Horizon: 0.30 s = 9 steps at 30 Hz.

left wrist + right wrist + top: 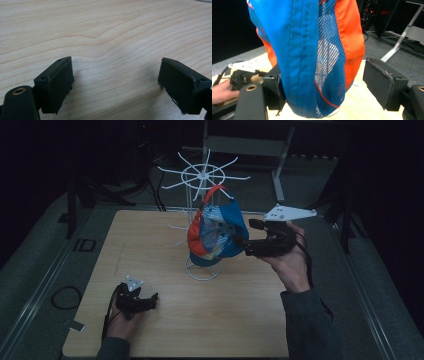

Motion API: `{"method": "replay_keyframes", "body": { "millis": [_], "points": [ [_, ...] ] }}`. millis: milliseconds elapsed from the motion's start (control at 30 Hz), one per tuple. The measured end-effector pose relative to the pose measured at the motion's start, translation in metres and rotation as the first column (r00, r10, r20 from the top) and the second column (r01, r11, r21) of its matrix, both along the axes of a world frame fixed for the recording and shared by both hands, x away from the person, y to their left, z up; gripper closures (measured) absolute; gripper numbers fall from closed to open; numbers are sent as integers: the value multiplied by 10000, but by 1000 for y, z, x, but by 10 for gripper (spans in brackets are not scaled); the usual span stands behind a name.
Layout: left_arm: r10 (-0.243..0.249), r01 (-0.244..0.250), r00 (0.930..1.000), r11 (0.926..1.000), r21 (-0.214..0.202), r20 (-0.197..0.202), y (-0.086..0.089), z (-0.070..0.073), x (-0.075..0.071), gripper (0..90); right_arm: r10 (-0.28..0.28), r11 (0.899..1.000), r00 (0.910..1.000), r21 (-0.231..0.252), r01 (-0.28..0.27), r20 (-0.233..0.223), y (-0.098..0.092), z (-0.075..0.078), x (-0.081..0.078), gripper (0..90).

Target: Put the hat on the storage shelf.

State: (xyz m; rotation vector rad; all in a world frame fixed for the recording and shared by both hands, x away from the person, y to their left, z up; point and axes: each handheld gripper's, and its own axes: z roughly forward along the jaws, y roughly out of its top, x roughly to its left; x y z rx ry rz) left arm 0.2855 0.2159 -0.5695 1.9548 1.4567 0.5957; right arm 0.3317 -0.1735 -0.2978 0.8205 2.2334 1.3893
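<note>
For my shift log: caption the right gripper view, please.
Right gripper open around the blue-and-orange cap, which hangs on the white wire rack.

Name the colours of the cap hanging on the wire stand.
Blue and orange, with white mesh panels; the cap shows best in the right gripper view.

From the right gripper view I lose the cap (312, 50) past the top edge, and its fabric hides the inner face of my right gripper (322, 85)'s left jaw. In the high view the cap covers the middle of the wire rack (204, 175), and my sleeves are cut off beyond the table (240, 320)'s near edge
</note>
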Motion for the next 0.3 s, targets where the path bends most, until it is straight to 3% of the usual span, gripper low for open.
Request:
{"method": "replay_keyframes", "body": {
  "millis": [300],
  "points": [
    [3,-3,10000,10000,0,-1,0,0,0,134,144,9995,9998,-267,-141,124,0,-5,-7,235]
  ]
}}
